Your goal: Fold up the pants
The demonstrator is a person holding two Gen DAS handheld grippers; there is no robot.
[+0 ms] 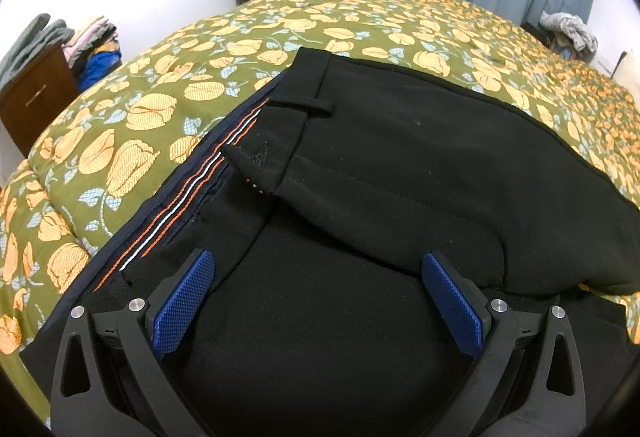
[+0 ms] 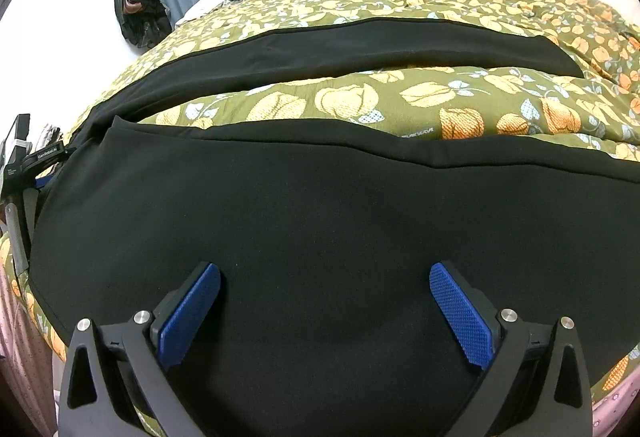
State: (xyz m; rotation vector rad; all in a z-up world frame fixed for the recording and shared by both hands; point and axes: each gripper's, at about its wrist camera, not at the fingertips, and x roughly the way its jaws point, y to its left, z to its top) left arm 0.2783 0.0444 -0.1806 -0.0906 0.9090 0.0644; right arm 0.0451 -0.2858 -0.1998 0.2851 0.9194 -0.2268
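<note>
My left hand-held gripper (image 1: 318, 269) gapes empty over the pants (image 1: 400, 165) waistband; right hand-held gripper (image 2: 325, 279) — equally wide, empty — sees two legs spread apart.

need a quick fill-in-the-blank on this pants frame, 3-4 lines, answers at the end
1. The pants are ____ in colour.
2. They lie on a bedspread with a ____ pattern.
3. The left gripper and right gripper both have their jaws ____.
4. In the right wrist view the two pant legs lie ____, with a strip of bedspread showing between them.

Missing words: black; floral; open; apart
</note>
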